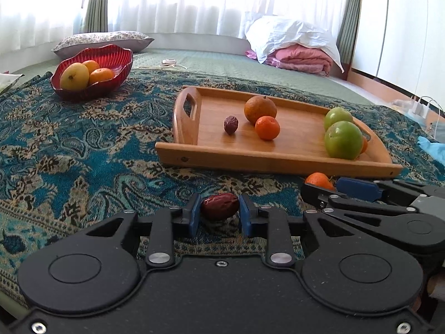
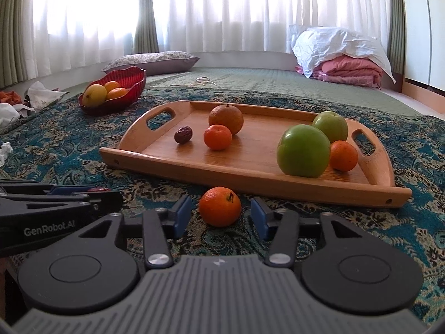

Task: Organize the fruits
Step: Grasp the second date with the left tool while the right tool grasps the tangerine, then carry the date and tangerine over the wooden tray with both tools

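Blue-padded left gripper (image 1: 219, 213) is pinching a red date (image 1: 219, 206) on the patterned cloth (image 1: 83, 153), while the right gripper (image 2: 221, 215) sits spread around a tangerine (image 2: 219, 206) near the wooden tray's (image 2: 250, 179) front edge.

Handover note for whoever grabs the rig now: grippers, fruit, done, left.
Left gripper: pads against a red date lying on the patterned cloth.
Right gripper: open, jaws either side of a mandarin on the cloth, gaps showing both sides.
Wooden tray: one date, one orange, two mandarins, two green apples.
Red bowl: a mango and two oranges.
Done: nothing lifted yet.
Left: finish the right grip, then lift and place both fruits; the target container is unclear.
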`<state>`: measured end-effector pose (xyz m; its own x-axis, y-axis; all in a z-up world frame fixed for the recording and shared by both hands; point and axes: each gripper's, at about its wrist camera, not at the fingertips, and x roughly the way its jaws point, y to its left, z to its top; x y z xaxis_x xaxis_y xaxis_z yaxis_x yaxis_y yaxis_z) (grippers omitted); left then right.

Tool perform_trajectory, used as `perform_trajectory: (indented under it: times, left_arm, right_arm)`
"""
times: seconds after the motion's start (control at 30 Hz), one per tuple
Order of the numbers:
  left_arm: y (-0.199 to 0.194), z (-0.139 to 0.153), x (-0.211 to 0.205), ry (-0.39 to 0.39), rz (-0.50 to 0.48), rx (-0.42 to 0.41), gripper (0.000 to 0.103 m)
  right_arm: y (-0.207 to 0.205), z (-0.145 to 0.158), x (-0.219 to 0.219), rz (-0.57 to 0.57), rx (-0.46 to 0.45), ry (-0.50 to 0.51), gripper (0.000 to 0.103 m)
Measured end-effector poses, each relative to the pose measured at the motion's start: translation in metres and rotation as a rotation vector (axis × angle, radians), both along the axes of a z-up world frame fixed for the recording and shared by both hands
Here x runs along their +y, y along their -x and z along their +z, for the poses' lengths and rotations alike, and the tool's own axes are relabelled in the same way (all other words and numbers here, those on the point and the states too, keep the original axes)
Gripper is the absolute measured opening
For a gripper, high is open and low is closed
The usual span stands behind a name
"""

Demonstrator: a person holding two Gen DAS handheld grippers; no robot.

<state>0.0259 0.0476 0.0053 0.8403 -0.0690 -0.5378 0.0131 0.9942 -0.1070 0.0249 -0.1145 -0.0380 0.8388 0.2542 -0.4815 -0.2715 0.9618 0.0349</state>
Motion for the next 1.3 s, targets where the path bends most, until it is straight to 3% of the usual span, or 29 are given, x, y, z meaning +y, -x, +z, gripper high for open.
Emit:
perform_trajectory:
  times: [0.2,0.6,0.83,1.0,1.3]
  left_arm:
    - [-0.007,0.007,-0.002,-0.012,0.005,-0.017,0.028]
    - [-0.037,0.038,-0.006,-0.044,-0.008,-0.077,0.028]
    - [-0.074,0.063,-0.008,-0.034,-0.025,-0.084,0.028]
    - [-0.105,0.073,-0.010,-0.031,-0.028,-0.067,0.028]
    - [-0.184,0.069,0.001,0.017,-0.031,0.071,0.028]
  right_arm:
    - [-0.007,0.000,-0.001,-0.004,0.029,-0.009,0.039]
    - [-0.008,0.031,-0.006,-0.023,-0.088,-0.031,0.037]
    - [-0.036,0.061,-0.022,-0.045,-0.122,-0.025,0.037]
    - [-0.068,0.074,-0.034,-0.067,-0.070,-0.030,0.037]
    - [-0.146,0.081,-0.038,-0.033,0.154,0.025,0.037]
